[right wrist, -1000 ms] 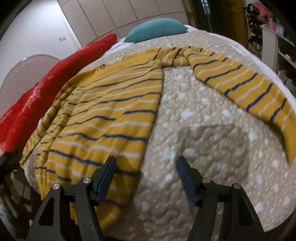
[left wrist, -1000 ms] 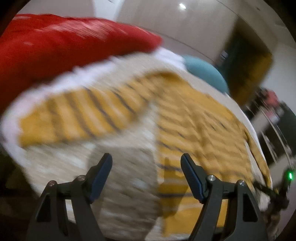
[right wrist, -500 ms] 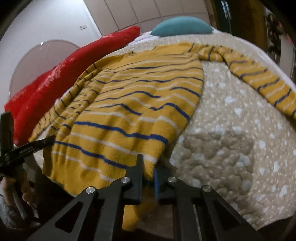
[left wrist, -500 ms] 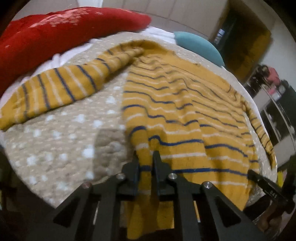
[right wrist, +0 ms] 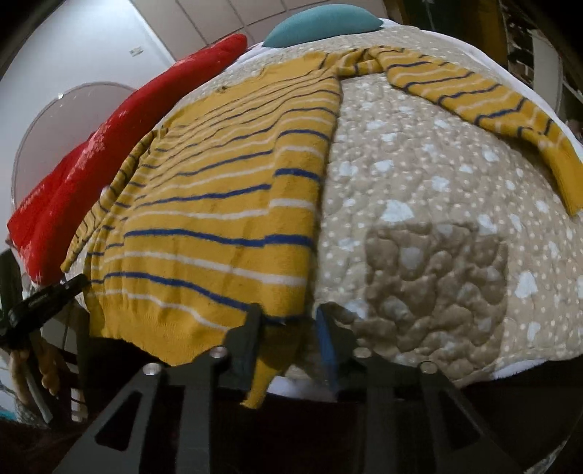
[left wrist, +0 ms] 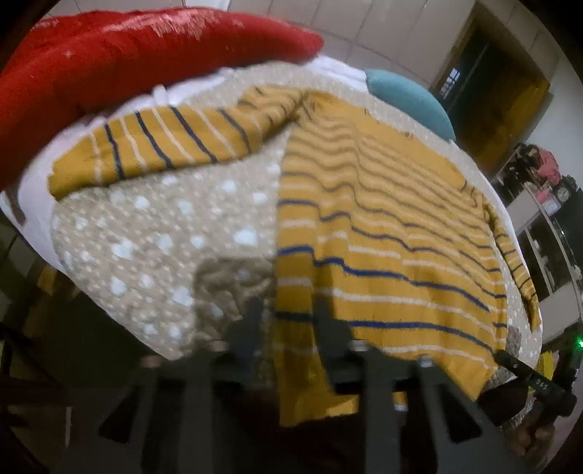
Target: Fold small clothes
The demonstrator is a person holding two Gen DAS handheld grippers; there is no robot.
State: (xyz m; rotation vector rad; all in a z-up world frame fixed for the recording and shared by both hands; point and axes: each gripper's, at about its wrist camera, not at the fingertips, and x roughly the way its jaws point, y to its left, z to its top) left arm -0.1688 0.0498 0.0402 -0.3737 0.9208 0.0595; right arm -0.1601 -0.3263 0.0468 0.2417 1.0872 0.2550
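A mustard sweater (left wrist: pixel 382 226) with blue and white stripes lies flat on the quilted bed (left wrist: pixel 164 233), its sleeves spread out to both sides (left wrist: pixel 153 146) (right wrist: pixel 492 105). The hem hangs over the near edge of the bed. My left gripper (left wrist: pixel 288 317) is at the hem's left corner. Its jaws are opening, and the fabric edge lies loose between them. At the right corner of the sweater (right wrist: pixel 226 189), my right gripper (right wrist: pixel 288 321) is also opening, and the corner droops between its fingers without being pinched.
A red blanket (left wrist: pixel 127 54) (right wrist: pixel 91 164) runs along the bed's left side, and a teal pillow (left wrist: pixel 408 94) (right wrist: pixel 320 22) sits at the head. Bare beige quilt (right wrist: pixel 437 182) lies beside the sweater. Shelves and a dark doorway stand to the right.
A second ago both grippers were open over the bed. Half a second ago each was shut on a hem corner. Now both have drawn back toward the near edge with their jaws parted.
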